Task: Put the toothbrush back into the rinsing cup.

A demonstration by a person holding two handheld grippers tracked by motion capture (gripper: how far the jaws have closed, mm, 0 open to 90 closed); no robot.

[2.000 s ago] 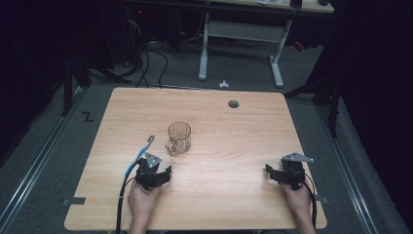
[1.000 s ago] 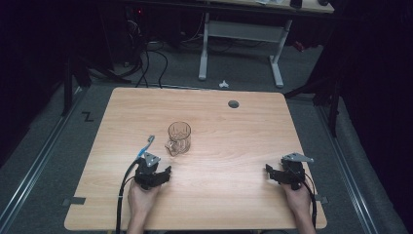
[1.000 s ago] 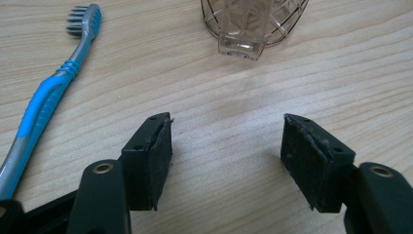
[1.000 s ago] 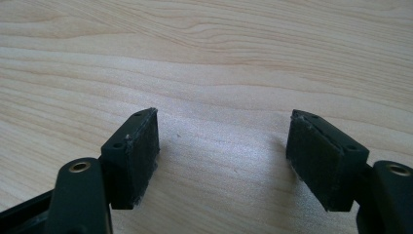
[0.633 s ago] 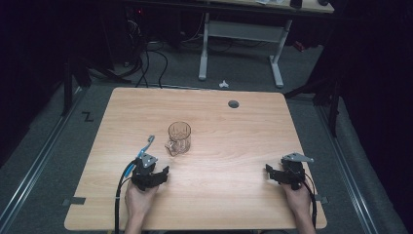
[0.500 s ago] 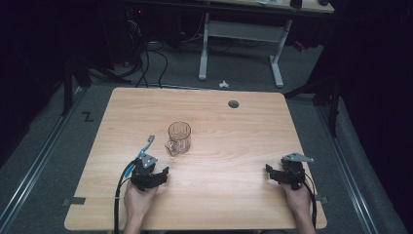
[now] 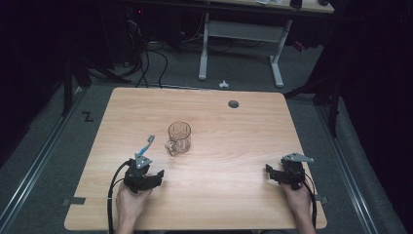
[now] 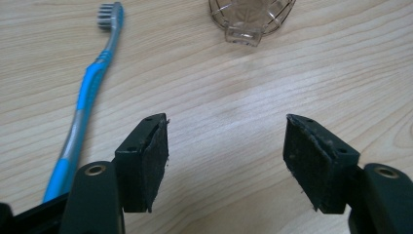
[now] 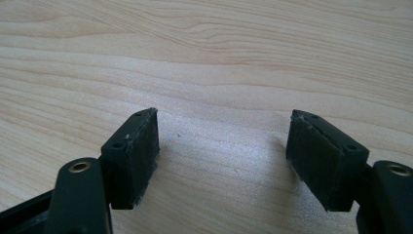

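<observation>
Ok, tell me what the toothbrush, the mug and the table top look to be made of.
Toothbrush: likely plastic, glossy blue and translucent grey handle, bristles at the head.
Mug: clear glass or hard clear plastic, see-through, with faceted ribs; I cannot tell which.
Table top: light wood-grain surface, smooth with a soft sheen, probably laminate rather than solid wood.

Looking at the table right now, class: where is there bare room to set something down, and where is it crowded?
Free: the wide stretch between the glass mug and the right gripper, and the far strip around the round hole. Crowded: the near left, where toothbrush, mug and the open left gripper sit close.
</observation>
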